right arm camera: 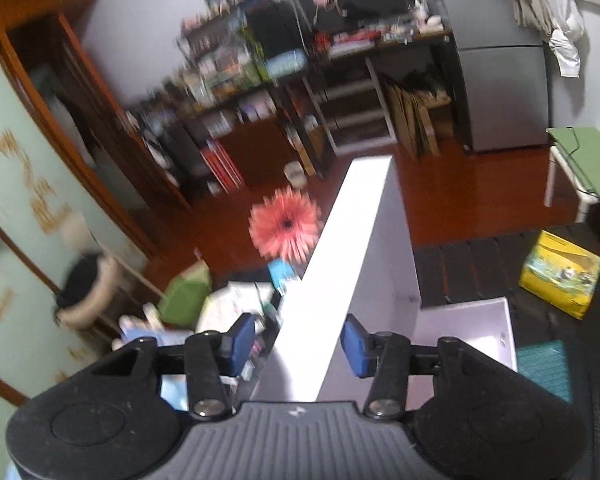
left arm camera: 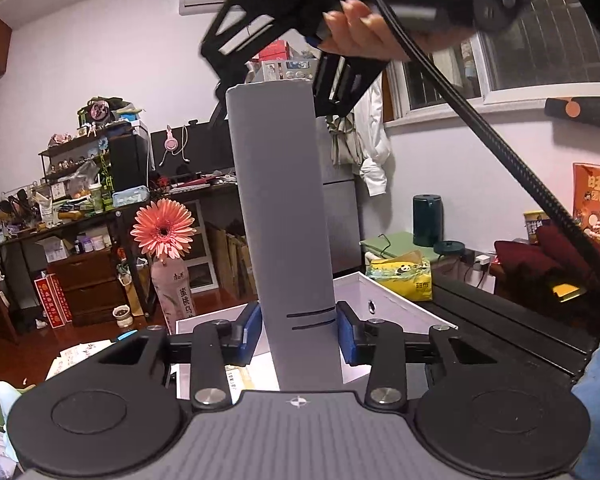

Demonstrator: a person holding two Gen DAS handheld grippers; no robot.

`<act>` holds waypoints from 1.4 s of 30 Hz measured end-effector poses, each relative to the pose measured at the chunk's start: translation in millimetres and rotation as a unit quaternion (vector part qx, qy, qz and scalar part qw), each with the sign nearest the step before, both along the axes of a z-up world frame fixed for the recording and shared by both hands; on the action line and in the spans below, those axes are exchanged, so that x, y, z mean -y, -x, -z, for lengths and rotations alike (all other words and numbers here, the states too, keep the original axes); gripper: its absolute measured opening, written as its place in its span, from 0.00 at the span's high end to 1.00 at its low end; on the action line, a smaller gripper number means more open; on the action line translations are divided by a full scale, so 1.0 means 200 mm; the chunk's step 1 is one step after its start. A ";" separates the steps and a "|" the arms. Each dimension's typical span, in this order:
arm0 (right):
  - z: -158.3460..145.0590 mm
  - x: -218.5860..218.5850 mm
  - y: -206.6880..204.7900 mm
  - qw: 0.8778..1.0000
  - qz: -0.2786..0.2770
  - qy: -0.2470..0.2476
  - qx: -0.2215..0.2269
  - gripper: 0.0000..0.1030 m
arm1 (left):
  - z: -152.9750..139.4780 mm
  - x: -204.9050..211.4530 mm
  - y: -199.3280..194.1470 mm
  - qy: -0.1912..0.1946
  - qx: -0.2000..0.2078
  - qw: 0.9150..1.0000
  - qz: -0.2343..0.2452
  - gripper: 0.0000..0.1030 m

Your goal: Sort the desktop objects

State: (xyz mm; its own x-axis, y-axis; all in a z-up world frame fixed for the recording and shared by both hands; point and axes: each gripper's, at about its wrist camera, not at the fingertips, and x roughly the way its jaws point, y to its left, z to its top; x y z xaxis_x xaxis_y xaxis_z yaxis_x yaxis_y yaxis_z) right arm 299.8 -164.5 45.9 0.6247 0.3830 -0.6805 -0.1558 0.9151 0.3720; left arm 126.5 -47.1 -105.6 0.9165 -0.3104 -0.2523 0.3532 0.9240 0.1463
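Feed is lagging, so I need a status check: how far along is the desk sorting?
Done: nothing visibly sorted; what the white open box holds is mostly hidden. In hand: left claw is shut on the tall grey flat panel, held upright; right claw is open. Remaining: loose white papers and a green object lie unsorted beside the box.

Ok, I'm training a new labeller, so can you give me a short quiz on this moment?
1. True or false: the left gripper clamps the grey panel between its fingers.
2. The flower beside the panel is: A pink, B blue, C white.
3. Fill in: the right gripper is ___ (open or shut).

Key: 1 true; 2 A; 3 open.
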 end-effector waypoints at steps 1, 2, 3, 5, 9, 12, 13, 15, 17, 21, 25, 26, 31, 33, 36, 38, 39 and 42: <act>-0.01 -0.04 0.01 1.000 -0.002 0.020 -0.006 0.55 | 0.00 0.00 0.00 -0.002 0.001 1.000 -0.001 0.63; -0.01 -0.07 0.01 0.999 -0.003 0.041 -0.007 0.55 | 0.00 0.00 0.00 -0.003 0.001 1.000 -0.002 0.63; -0.01 -0.11 0.02 0.998 -0.005 0.059 -0.005 0.55 | 0.00 0.00 0.00 -0.003 0.002 1.000 -0.003 0.63; -0.01 -0.16 0.05 0.996 -0.010 0.085 -0.003 0.57 | 0.01 0.00 0.00 -0.002 0.001 1.000 -0.005 0.63; 0.01 -0.21 0.08 0.995 -0.021 0.102 0.010 0.60 | 0.01 -0.02 0.00 0.003 -0.001 1.000 -0.006 0.62; 0.00 -0.23 0.07 0.994 -0.024 0.104 0.013 0.60 | 0.01 -0.02 0.00 0.003 -0.001 1.000 -0.004 0.62; 0.00 -0.23 0.06 0.994 -0.025 0.105 0.013 0.60 | 0.01 -0.02 0.01 0.002 0.000 1.000 -0.002 0.62; 0.00 -0.21 0.06 0.994 -0.026 0.104 0.011 0.60 | 0.01 -0.02 0.01 -0.002 0.002 1.000 0.002 0.61; 0.00 -0.19 0.05 0.995 -0.027 0.099 0.009 0.60 | 0.01 -0.01 0.02 -0.005 0.003 1.000 0.006 0.61; 0.00 -0.12 0.04 0.996 -0.023 0.085 0.008 0.60 | 0.01 -0.01 0.04 -0.009 0.003 1.000 0.016 0.60; 0.00 -0.04 0.04 0.997 -0.024 0.072 0.007 0.60 | 0.02 -0.01 0.04 -0.006 -0.003 1.000 0.026 0.60; 0.00 -0.03 0.04 0.997 -0.023 0.070 0.007 0.60 | 0.02 -0.01 0.04 -0.005 -0.005 1.000 0.028 0.59; 0.02 0.09 0.05 0.998 -0.017 0.056 0.003 0.59 | 0.01 -0.03 0.05 0.004 -0.012 0.999 0.041 0.48; 0.03 0.15 0.06 0.999 -0.012 0.051 0.001 0.59 | 0.01 -0.02 0.06 0.000 -0.013 0.999 0.047 0.46; 0.05 0.23 0.06 0.999 -0.002 0.048 -0.003 0.60 | 0.01 -0.01 0.08 -0.013 -0.009 0.999 0.052 0.46; 0.07 0.29 0.06 0.998 0.007 0.062 -0.002 0.60 | 0.01 -0.01 0.09 -0.017 -0.008 0.998 0.055 0.46; 0.09 0.32 0.06 0.998 0.011 0.067 -0.001 0.61 | 0.01 -0.01 0.09 -0.016 -0.009 0.998 0.056 0.46; 0.14 0.43 0.07 0.999 0.017 0.034 -0.001 0.62 | 0.01 -0.02 0.08 -0.007 -0.016 0.998 0.059 0.46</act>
